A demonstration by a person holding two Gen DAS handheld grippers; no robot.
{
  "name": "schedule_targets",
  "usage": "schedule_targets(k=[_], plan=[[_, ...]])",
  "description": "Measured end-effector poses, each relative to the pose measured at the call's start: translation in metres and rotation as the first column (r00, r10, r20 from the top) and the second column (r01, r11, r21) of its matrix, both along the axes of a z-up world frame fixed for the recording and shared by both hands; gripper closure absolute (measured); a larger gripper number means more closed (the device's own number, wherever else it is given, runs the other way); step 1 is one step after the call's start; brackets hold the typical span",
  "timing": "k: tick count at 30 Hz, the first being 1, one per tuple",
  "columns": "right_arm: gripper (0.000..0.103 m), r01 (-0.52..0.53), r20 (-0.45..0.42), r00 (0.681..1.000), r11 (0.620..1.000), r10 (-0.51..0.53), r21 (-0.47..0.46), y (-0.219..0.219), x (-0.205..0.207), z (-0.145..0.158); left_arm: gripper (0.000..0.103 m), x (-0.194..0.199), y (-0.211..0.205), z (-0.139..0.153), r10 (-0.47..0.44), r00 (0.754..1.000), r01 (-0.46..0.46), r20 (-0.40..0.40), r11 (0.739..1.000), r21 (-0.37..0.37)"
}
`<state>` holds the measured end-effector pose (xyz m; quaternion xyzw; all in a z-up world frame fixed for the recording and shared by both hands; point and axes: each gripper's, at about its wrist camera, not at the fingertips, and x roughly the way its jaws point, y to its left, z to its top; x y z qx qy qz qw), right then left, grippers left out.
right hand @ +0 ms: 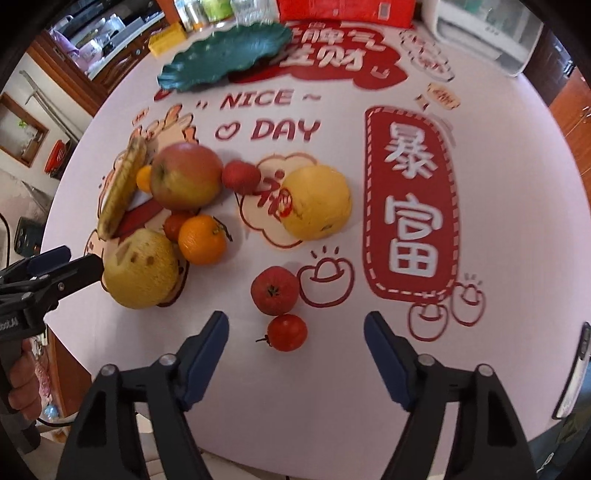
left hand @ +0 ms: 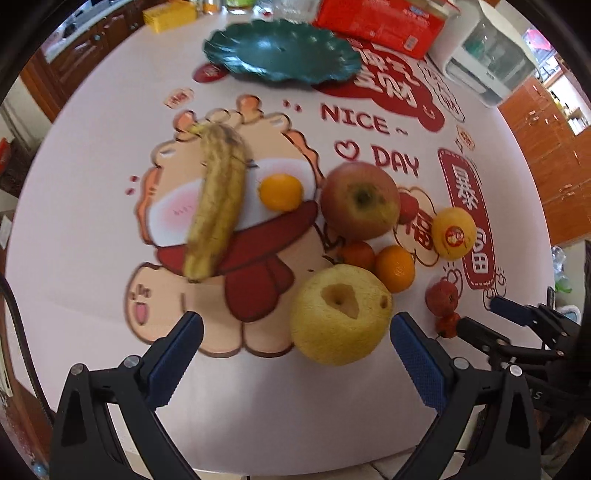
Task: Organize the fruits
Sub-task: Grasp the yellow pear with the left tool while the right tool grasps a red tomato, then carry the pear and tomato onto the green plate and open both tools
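Note:
Fruits lie on the printed tablecloth. A yellow pear (left hand: pixel 340 314) (right hand: pixel 140 269) sits just ahead of my open left gripper (left hand: pixel 295 339), nearer its right finger. Beyond it lie a spotted banana (left hand: pixel 218 199) (right hand: pixel 122 188), a red apple (left hand: pixel 360 199) (right hand: pixel 186 175), oranges (left hand: pixel 395 267) (right hand: pixel 202 240) and a yellow orange with a sticker (left hand: pixel 453 232) (right hand: pixel 317 201). My open right gripper (right hand: pixel 295 343) frames a small red tomato (right hand: pixel 287 332), with a larger red fruit (right hand: pixel 274 290) behind it. A green leaf-shaped plate (left hand: pixel 280 51) (right hand: pixel 225 55) stands at the far side, holding nothing.
A red package (left hand: pixel 380 22), a yellow box (left hand: pixel 170 14) and a white appliance (left hand: pixel 484 55) stand along the table's far edge. A small orange fruit (left hand: pixel 280 192) lies beside the banana. A phone (right hand: pixel 576 369) lies at the right table edge.

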<state>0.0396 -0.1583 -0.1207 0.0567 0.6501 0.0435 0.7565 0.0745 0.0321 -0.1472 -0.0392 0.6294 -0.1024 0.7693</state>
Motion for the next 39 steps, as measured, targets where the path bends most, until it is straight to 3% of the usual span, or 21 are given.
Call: schedule_targets(k=[13, 22, 26, 33, 39], plan=[[0.057, -0.089, -0.016, 0.996, 0.996, 0.09, 0.008, 0.008, 0.016, -0.022, 0.002, 0.004, -0.041, -0.027, -0.084, 0.994, 0.083, -0.071, 0.996, -0.022], [0.07, -0.13, 0.002, 0.992, 0.991, 0.13, 0.034, 0.016, 0.015, -0.027, 0.012, 0.004, -0.057, -0.035, -0.08, 0.994, 0.081, -0.073, 0.997, 0.006], [0.07, -0.148, 0.018, 0.989, 0.989, 0.147, 0.025, 0.017, 0.015, -0.027, 0.03, 0.005, -0.053, -0.042, -0.043, 0.996, 0.046, -0.083, 0.998, 0.032], [0.071, -0.157, 0.034, 0.987, 0.987, 0.156, 0.035, 0.015, 0.008, -0.026, 0.031, 0.004, -0.038, -0.046, 0.008, 0.996, -0.01, -0.089, 1.0, -0.019], [0.071, -0.168, 0.055, 0.985, 0.984, 0.165, 0.051, 0.013, 0.003, -0.018, 0.032, 0.002, -0.036, -0.045, -0.002, 0.997, -0.001, -0.082, 1.0, -0.032]])
